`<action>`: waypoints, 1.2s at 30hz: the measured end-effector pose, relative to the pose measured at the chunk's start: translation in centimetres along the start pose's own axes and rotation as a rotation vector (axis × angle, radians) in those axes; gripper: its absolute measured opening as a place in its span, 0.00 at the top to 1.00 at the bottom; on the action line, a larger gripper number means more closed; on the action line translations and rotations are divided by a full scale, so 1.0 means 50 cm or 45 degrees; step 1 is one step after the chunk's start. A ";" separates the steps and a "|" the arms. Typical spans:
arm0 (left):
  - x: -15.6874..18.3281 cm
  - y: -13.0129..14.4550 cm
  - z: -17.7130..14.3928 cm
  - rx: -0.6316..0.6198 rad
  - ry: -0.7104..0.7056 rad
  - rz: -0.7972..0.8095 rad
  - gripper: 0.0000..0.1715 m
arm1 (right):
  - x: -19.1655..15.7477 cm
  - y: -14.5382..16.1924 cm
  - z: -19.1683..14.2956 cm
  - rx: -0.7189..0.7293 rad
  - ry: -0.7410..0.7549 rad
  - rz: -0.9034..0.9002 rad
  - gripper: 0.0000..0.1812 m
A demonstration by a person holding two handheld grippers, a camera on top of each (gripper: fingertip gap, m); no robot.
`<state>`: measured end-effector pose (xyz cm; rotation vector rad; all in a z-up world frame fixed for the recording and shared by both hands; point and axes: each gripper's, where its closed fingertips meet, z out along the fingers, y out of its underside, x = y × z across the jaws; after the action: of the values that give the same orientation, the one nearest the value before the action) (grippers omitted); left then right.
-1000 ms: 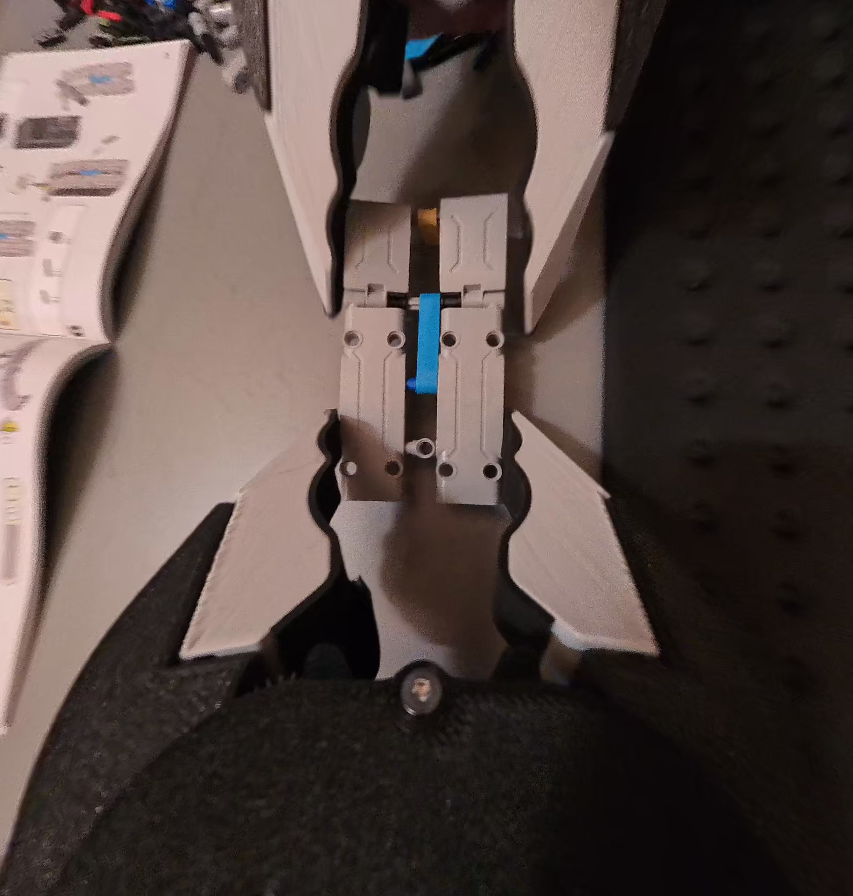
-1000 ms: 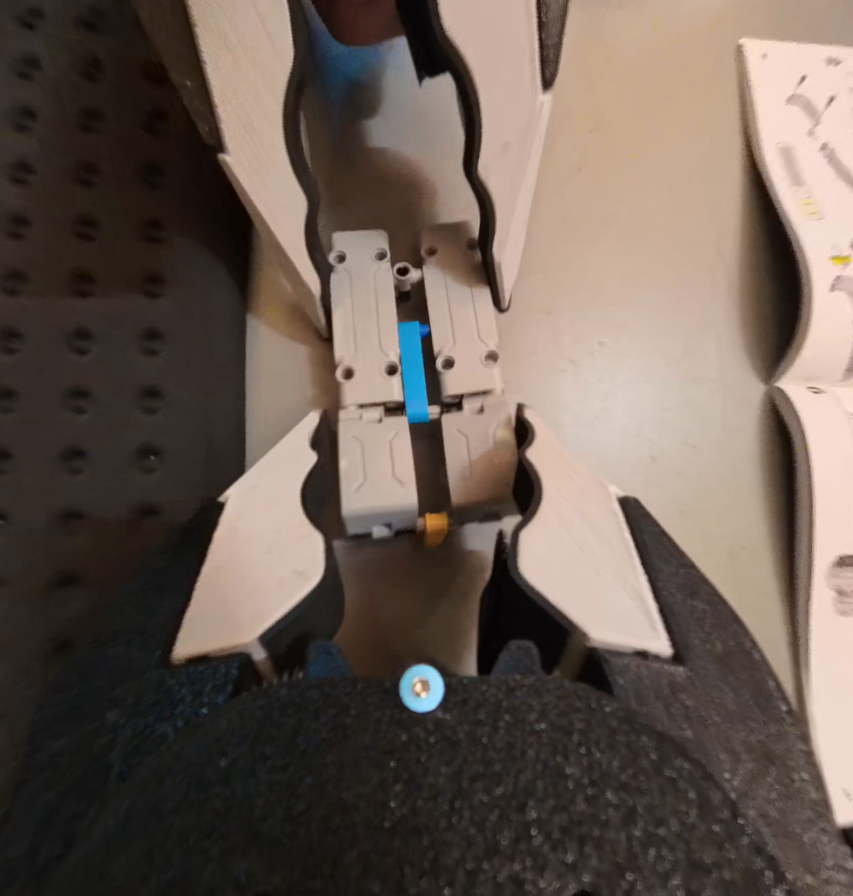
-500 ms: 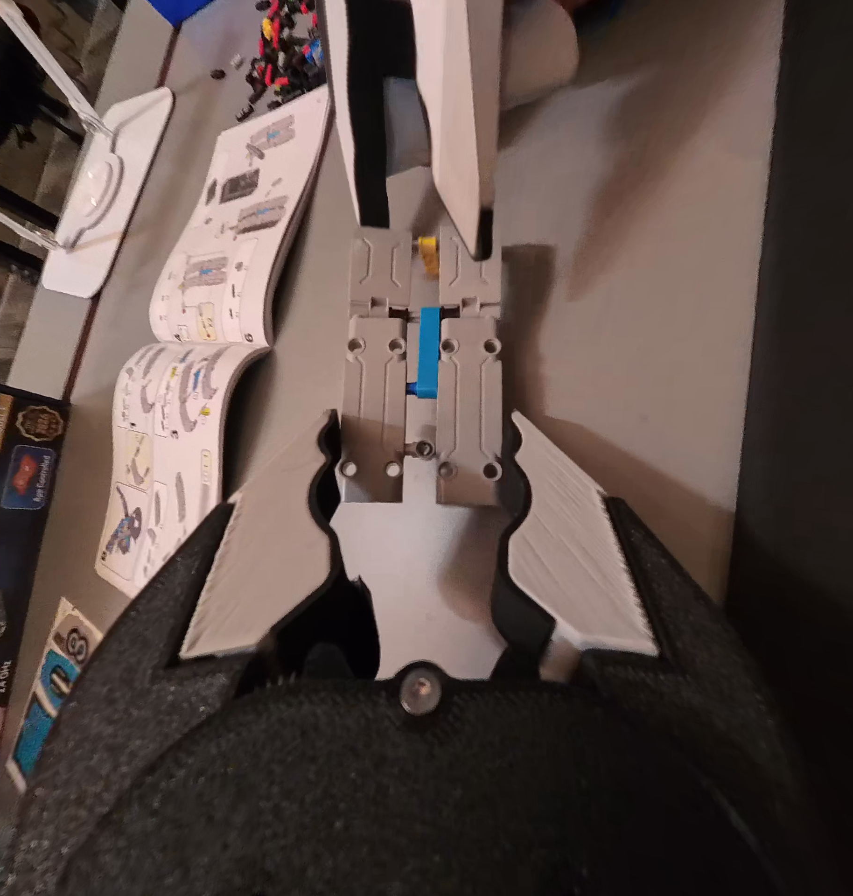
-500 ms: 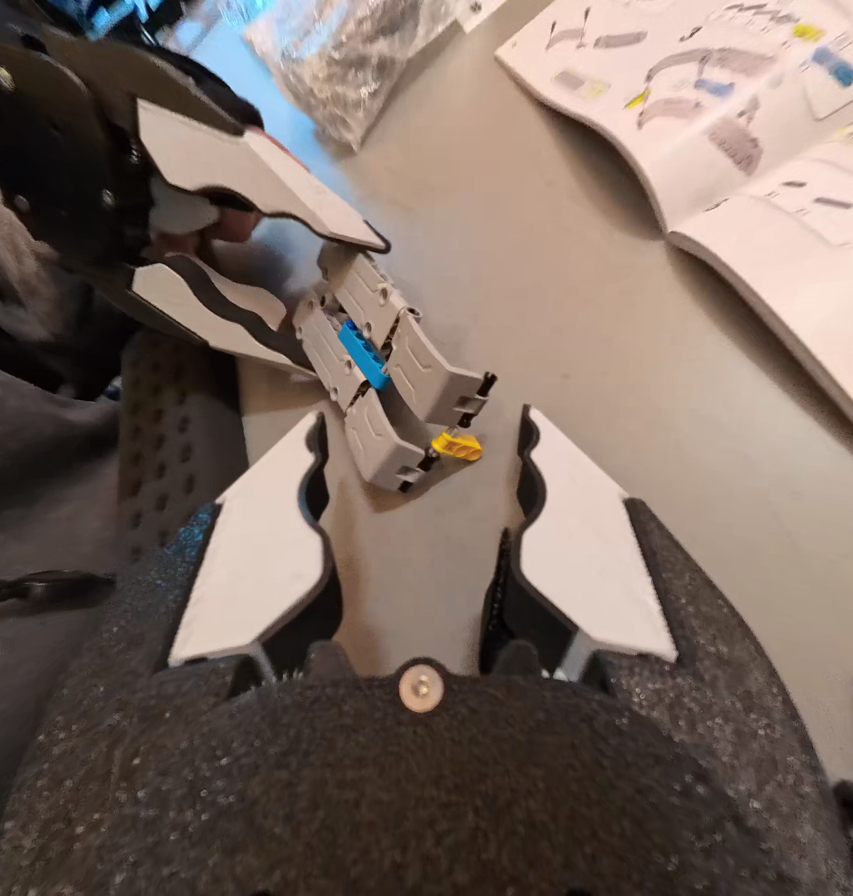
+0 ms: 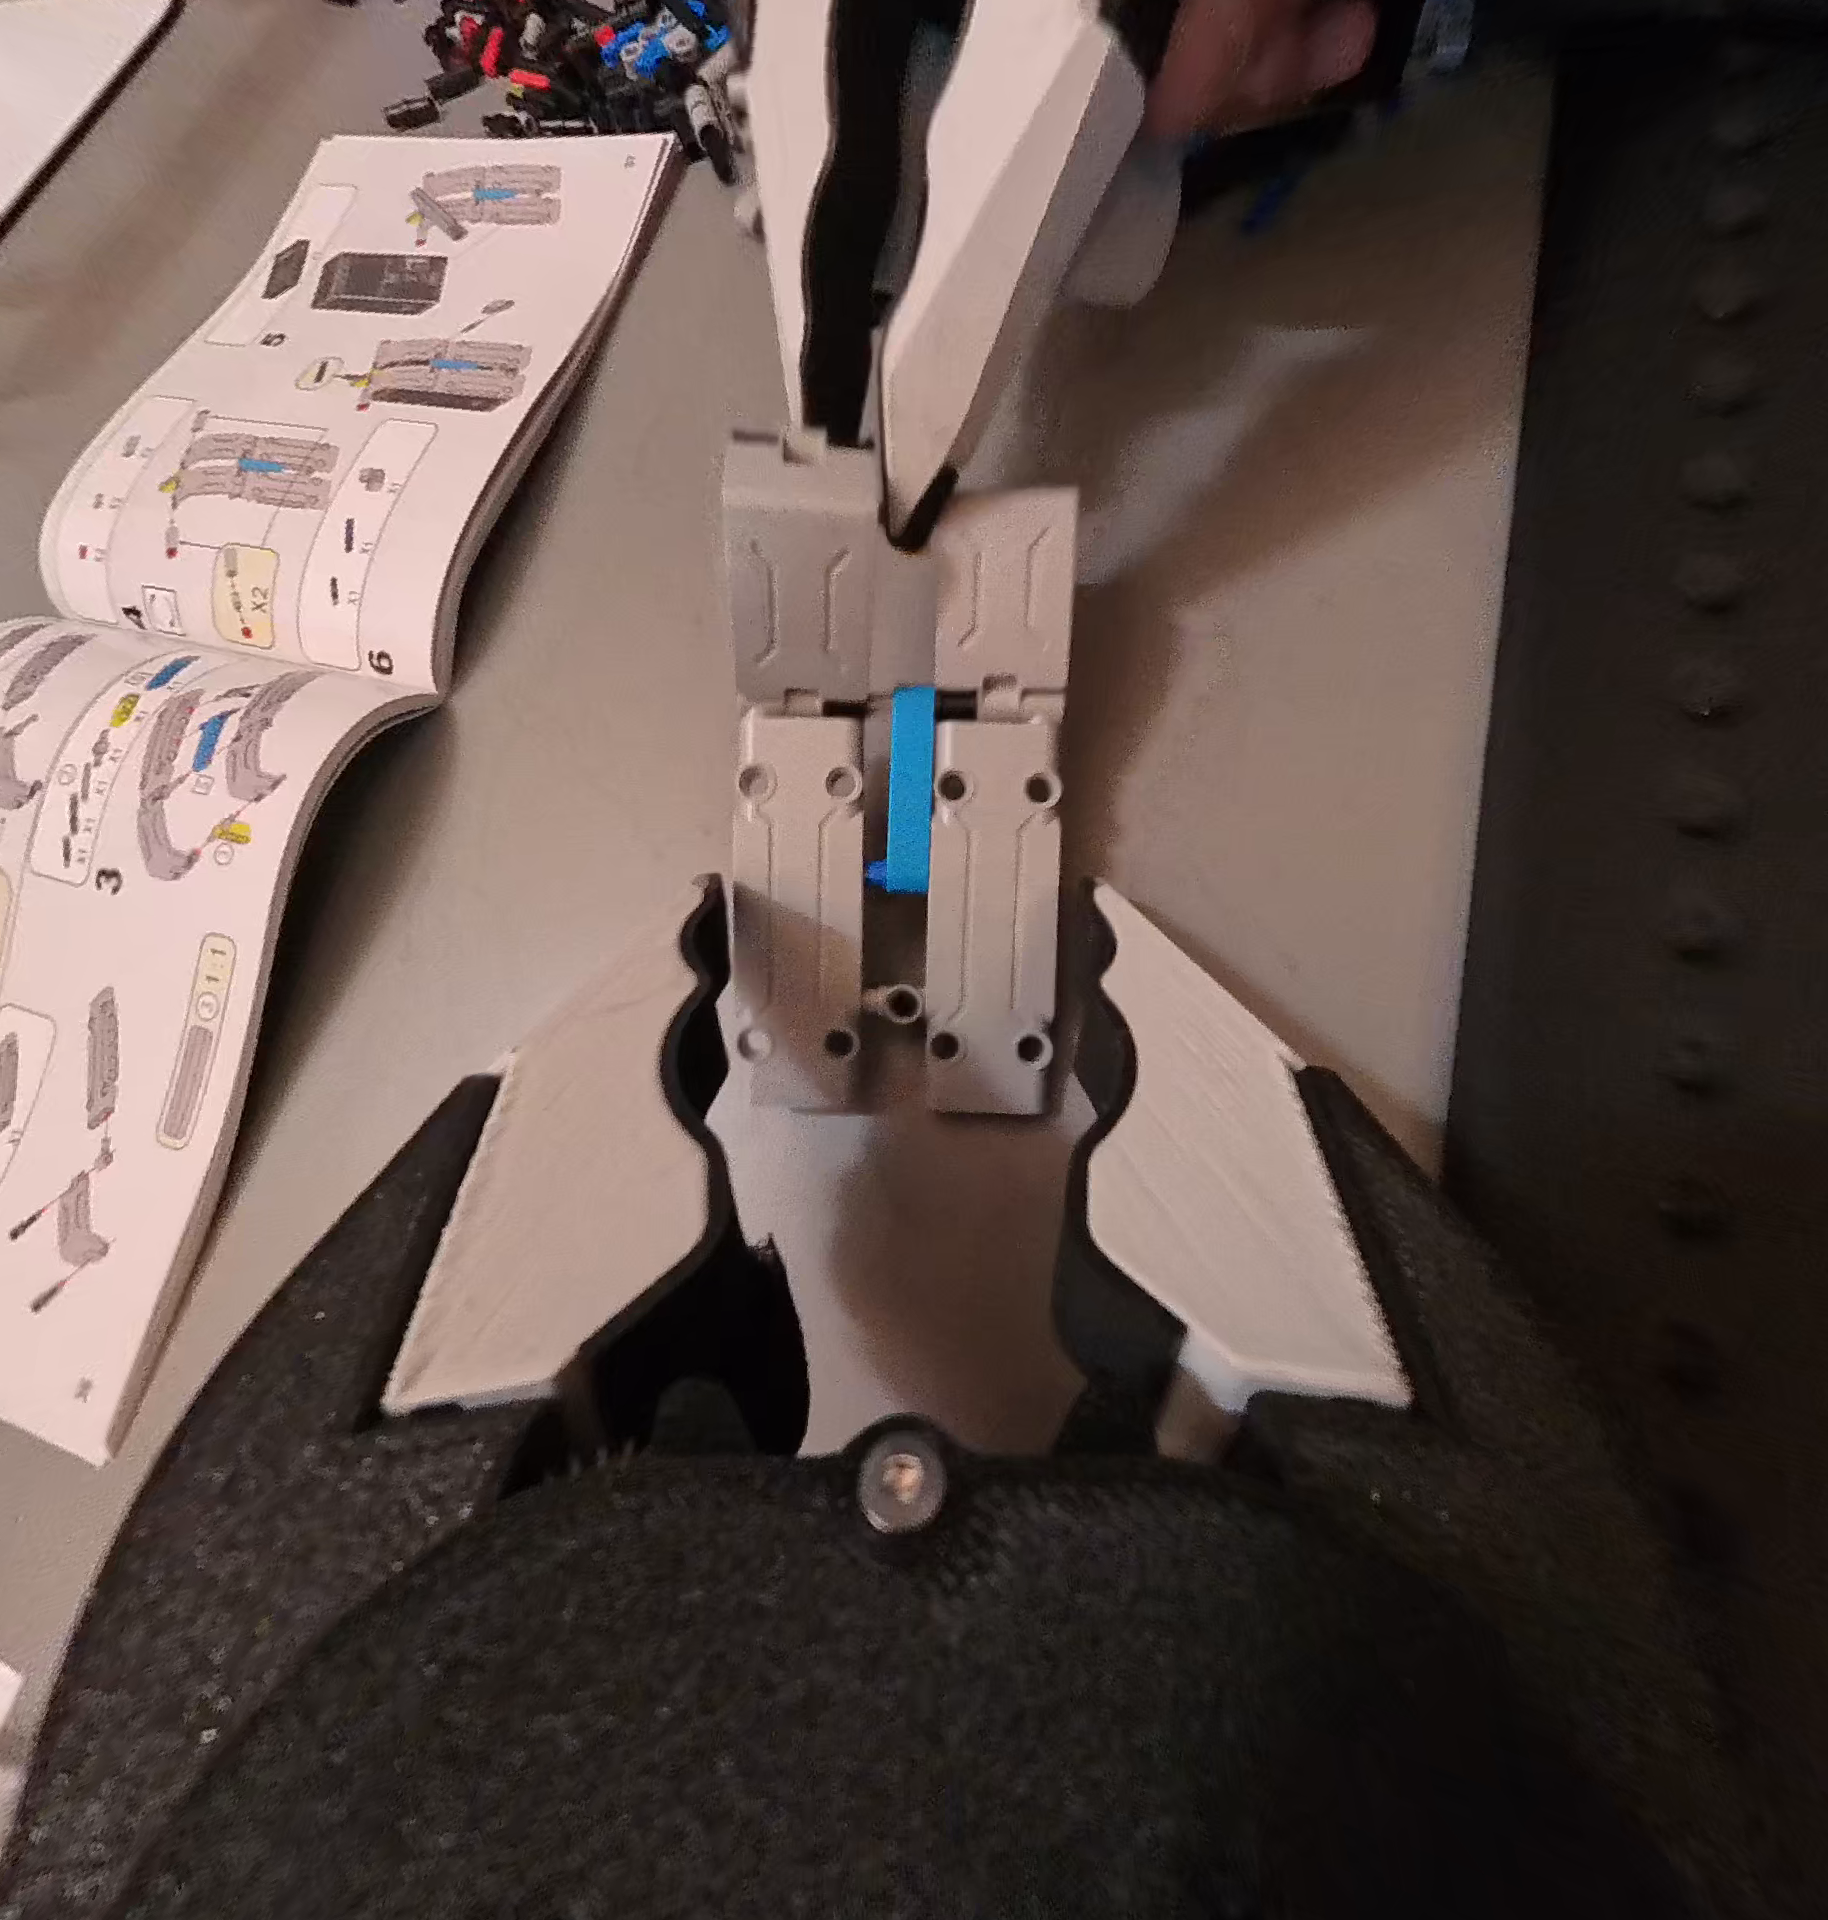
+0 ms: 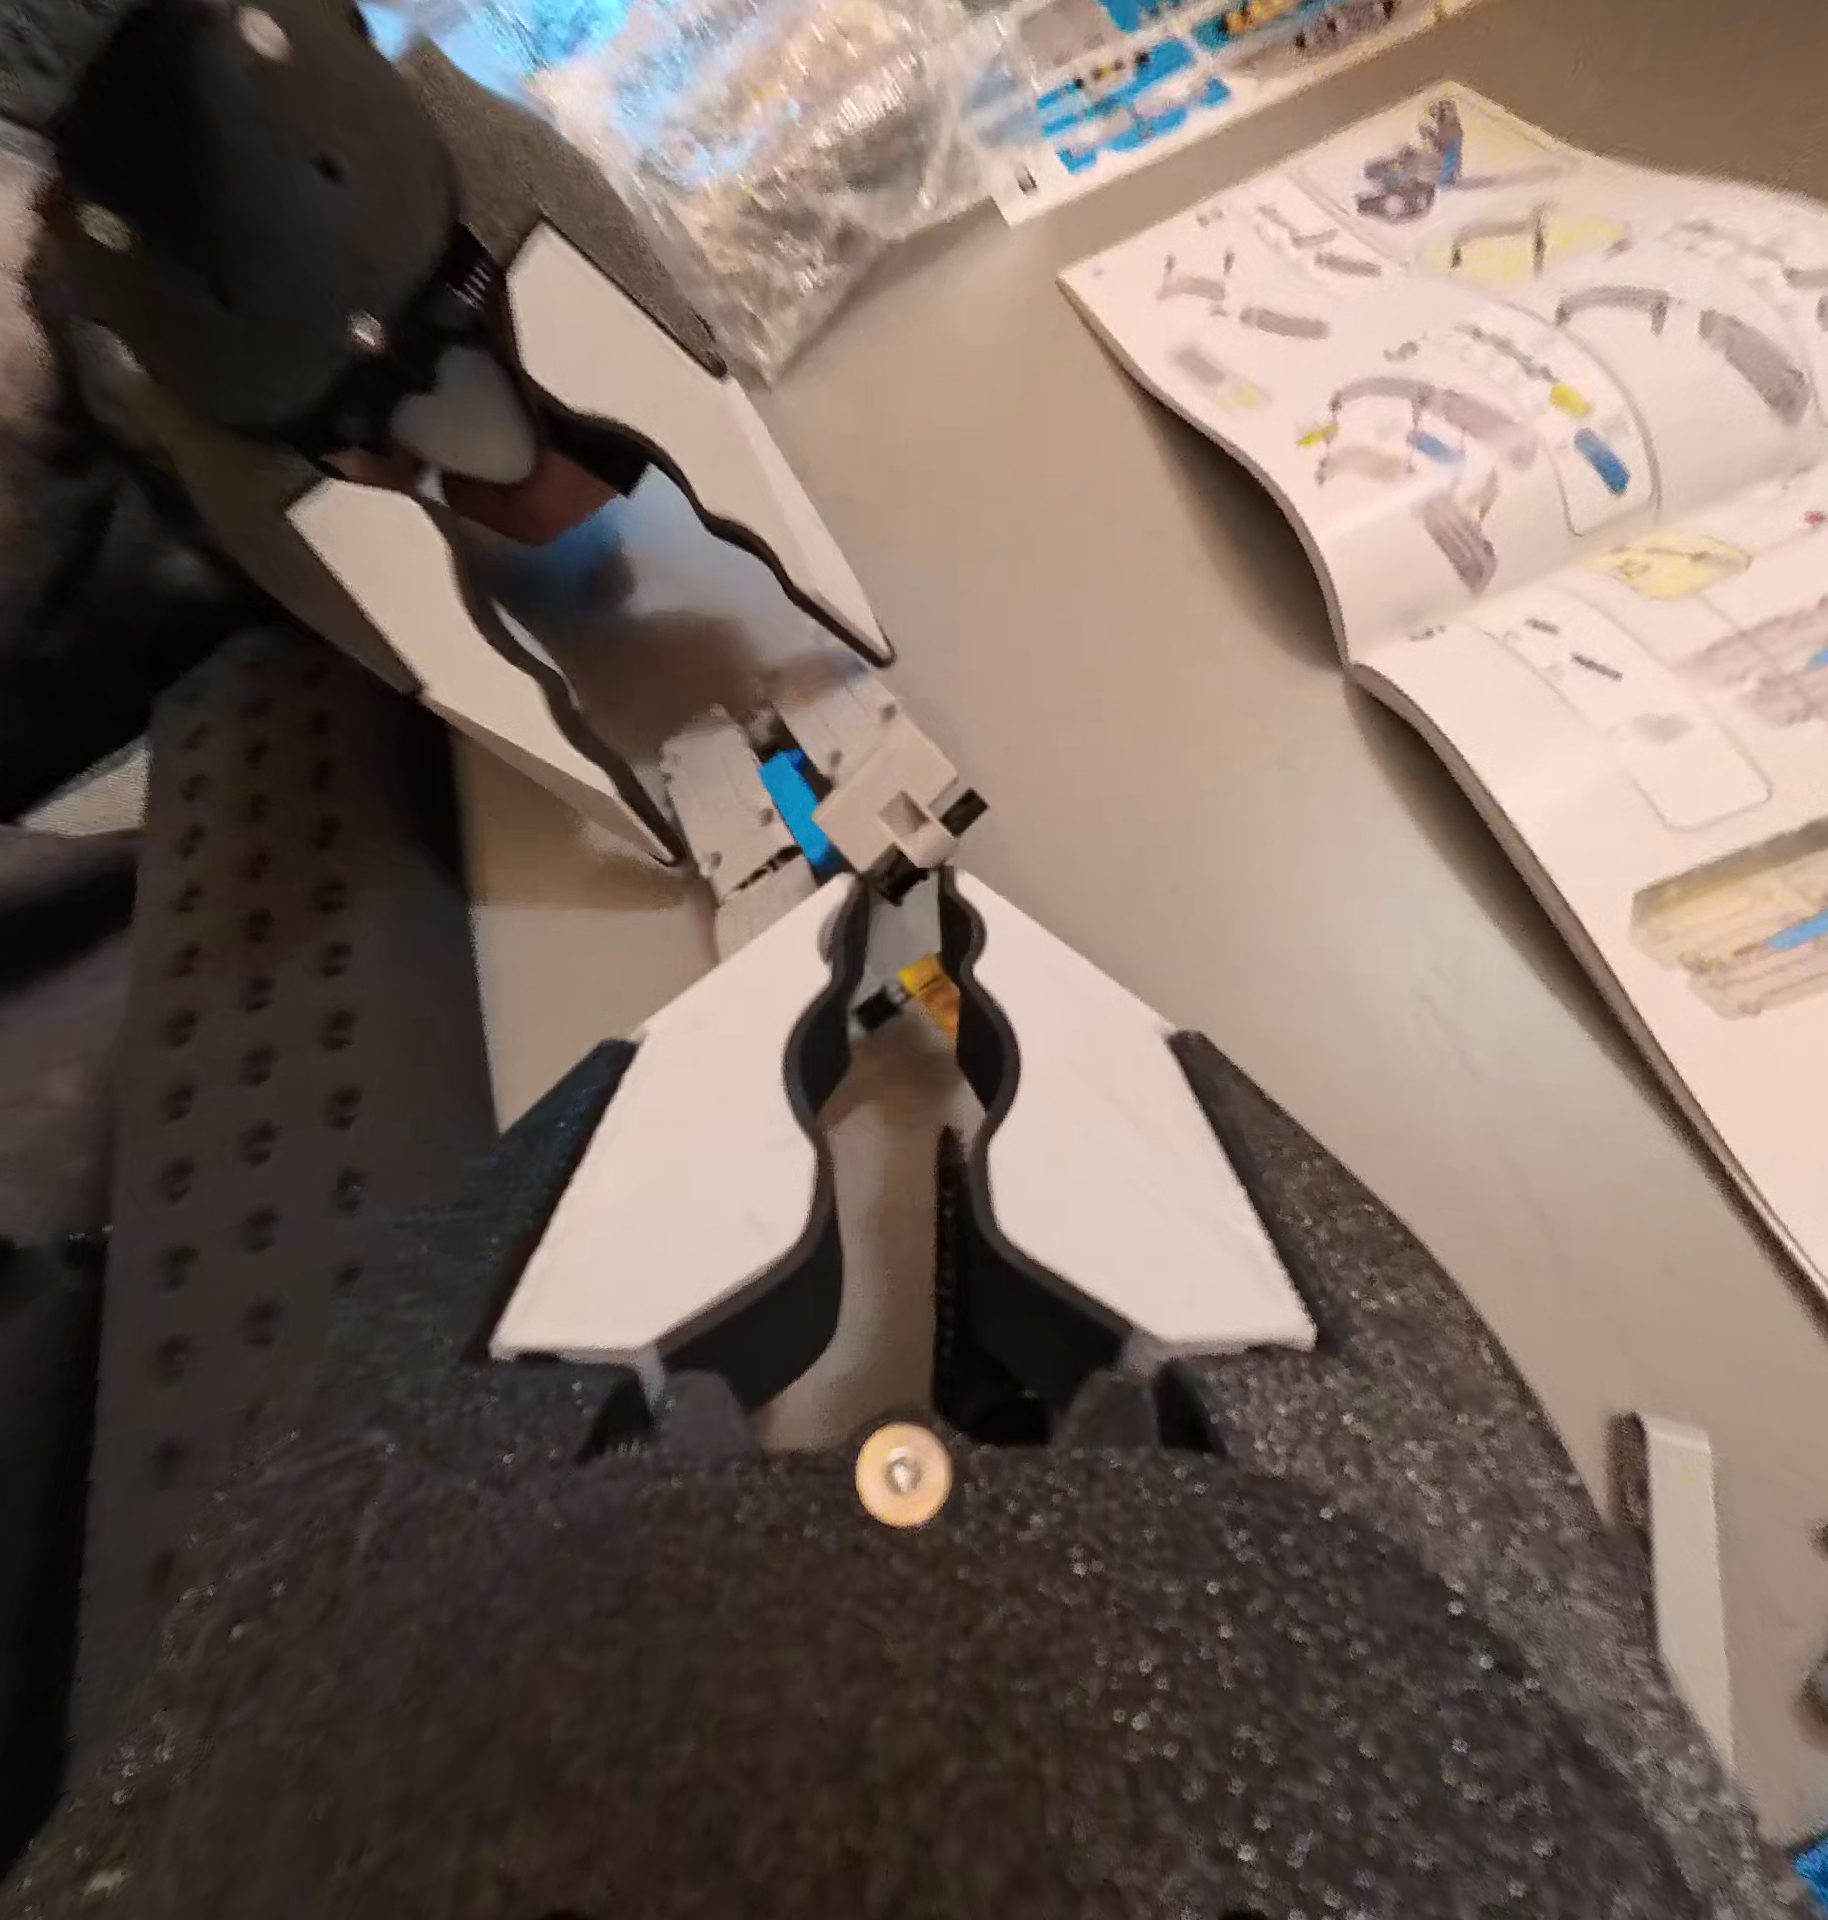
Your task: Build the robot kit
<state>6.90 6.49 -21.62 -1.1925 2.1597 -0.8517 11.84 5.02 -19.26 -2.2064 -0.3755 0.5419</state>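
Grey hinged brick assembly [image 5: 894,790] held between both tools above tabletop [image 5: 536,831].
Left tool [image 5: 897,997] pinches near end across both panels; right tool [image 6: 894,904] pressed onto one far panel beside yellow pin [image 6: 925,982]. Blue beam [image 5: 910,790] in centre gap. Open instruction booklet [image 5: 266,582] alongside.

The brick assembly [image 5: 894,831] is pale grey with a bright blue bar down its middle and a yellow peg at one end. Left of it, the open booklet [image 5: 266,582] shows white pages printed with grey, blue and yellow diagrams.
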 end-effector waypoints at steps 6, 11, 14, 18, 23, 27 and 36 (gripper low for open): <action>0.007 -0.047 0.006 0.013 0.135 -0.037 0.60 | 0.046 0.033 -0.006 -0.079 0.070 0.113 0.81; -0.026 -0.098 0.014 0.051 0.398 -0.170 0.60 | 0.056 0.026 -0.028 -0.031 0.076 0.131 0.82; -0.036 -0.121 0.027 0.062 0.654 -0.236 0.62 | 0.046 0.017 -0.026 -0.003 0.042 0.135 0.82; -0.015 -0.090 0.068 -0.130 0.863 -0.181 0.85 | 0.052 0.013 -0.033 0.020 0.068 0.131 0.82; -0.039 -0.132 0.043 0.091 0.729 -0.170 0.99 | 0.099 -0.004 -0.073 0.144 0.164 0.250 0.76; -0.063 -0.165 -0.016 0.357 0.463 -0.086 0.99 | 0.061 -0.031 -0.061 0.282 -0.167 0.547 0.72; -0.015 -0.164 -0.050 0.528 0.146 0.236 0.99 | -0.034 -0.141 -0.086 0.600 -0.926 0.979 0.86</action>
<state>9.91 4.46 -13.84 -0.7421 2.0076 -1.2326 11.93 5.90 -10.87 -1.5683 0.2556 1.6695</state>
